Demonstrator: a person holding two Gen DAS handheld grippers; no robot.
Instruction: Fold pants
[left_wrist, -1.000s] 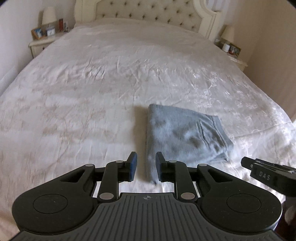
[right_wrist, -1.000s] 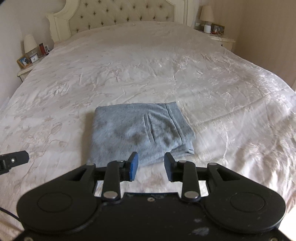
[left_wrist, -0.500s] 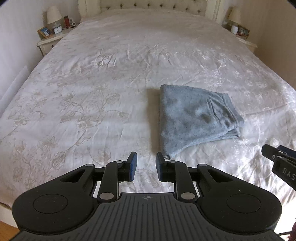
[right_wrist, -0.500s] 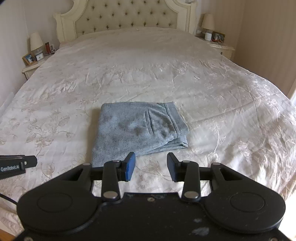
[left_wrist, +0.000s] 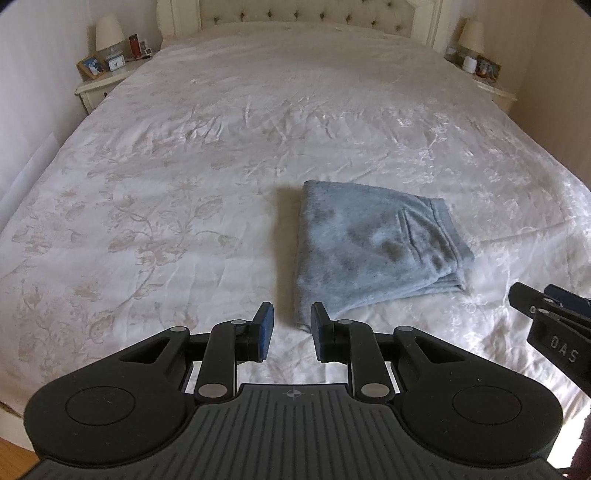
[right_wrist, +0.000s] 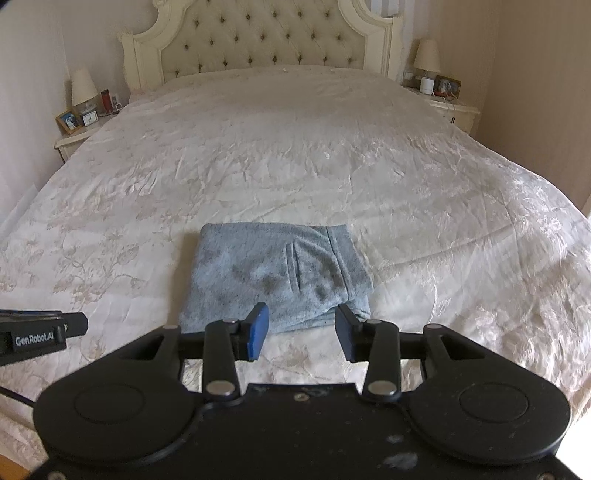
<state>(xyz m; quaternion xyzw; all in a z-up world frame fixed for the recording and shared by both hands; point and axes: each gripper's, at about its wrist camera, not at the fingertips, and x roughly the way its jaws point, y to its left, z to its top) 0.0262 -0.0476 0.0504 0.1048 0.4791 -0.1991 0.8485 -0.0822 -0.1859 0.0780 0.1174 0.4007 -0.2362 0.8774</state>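
Observation:
The grey-blue pants (left_wrist: 369, 254) lie folded into a small thick rectangle on the white bedspread (left_wrist: 177, 173), waistband and pocket seam on the right side. My left gripper (left_wrist: 290, 328) hovers above the bed just in front of the bundle's near left corner, its jaws a narrow gap apart with nothing in them. In the right wrist view the pants (right_wrist: 273, 273) sit straight ahead. My right gripper (right_wrist: 301, 332) hangs over their near edge, jaws opening wider, nothing between the pads. Each gripper's tip shows in the other's view: right gripper (left_wrist: 546, 314), left gripper (right_wrist: 44, 328).
The bed fills most of both views, up to a tufted cream headboard (right_wrist: 258, 37). A nightstand (left_wrist: 103, 79) with lamp, clock and photo frame stands at the left; another nightstand (right_wrist: 454, 107) with a lamp at the right. A strip of wooden floor (left_wrist: 11, 446) shows below the bed's near edge.
Both grippers have drawn back and lifted from the folded pants, so the bundle looks smaller and farther away. The right gripper's jaws stand wider than before; the left's gap is unchanged.

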